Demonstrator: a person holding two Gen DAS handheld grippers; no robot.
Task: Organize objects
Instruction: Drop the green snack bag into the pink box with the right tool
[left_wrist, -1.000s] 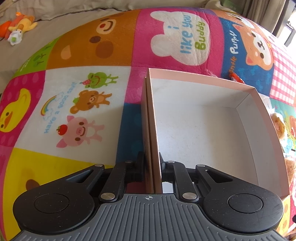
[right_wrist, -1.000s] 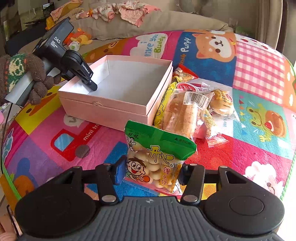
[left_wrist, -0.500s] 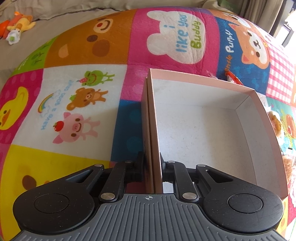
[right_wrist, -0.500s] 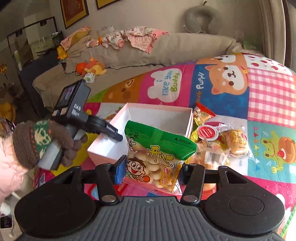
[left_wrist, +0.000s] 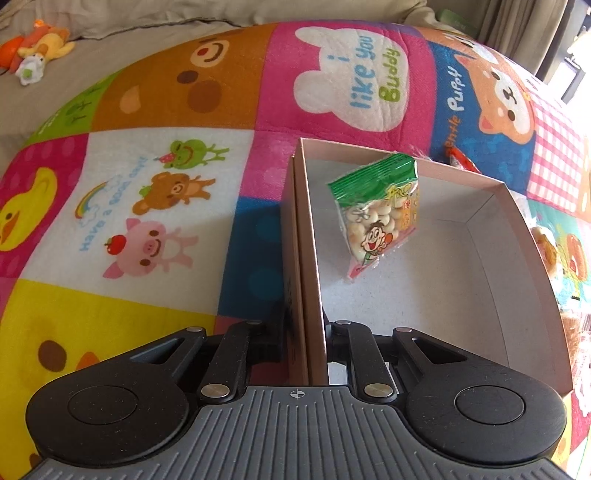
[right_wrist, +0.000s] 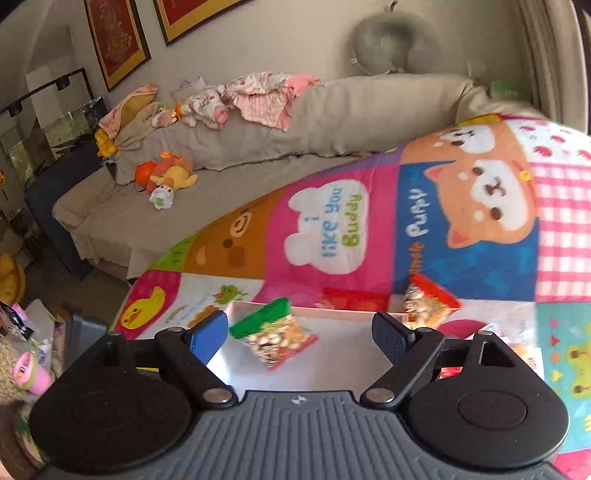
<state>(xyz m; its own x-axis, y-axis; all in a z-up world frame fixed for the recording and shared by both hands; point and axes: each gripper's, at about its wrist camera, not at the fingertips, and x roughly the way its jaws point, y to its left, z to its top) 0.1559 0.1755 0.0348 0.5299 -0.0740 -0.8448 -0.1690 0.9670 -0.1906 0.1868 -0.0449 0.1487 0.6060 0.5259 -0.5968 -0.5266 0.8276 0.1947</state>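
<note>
Since the earlier frame your right gripper (right_wrist: 299, 334) has just been opening, releasing the snack bag (left_wrist: 380, 214), now tumbling into the pink box (left_wrist: 517, 229). Your left gripper (left_wrist: 306, 332) stays clamped on the box wall. The bag looks light, crinkly, slippery; grip it across the middle.

the mat (left_wrist: 155, 302) carries the readable words. its white cloud panel (left_wrist: 354, 81) says "i like you buddy", blue letters with "buddy" in green. the blue dog panel (left_wrist: 458, 110) reads "gentle puppy" (partly cropped by the box in the left wrist view). the white animal panel (left_wrist: 110, 206) says "have a good day!" beside a rainbow. the snack bag (left_wrist: 380, 214) shows printed characters, too small to read.
</note>
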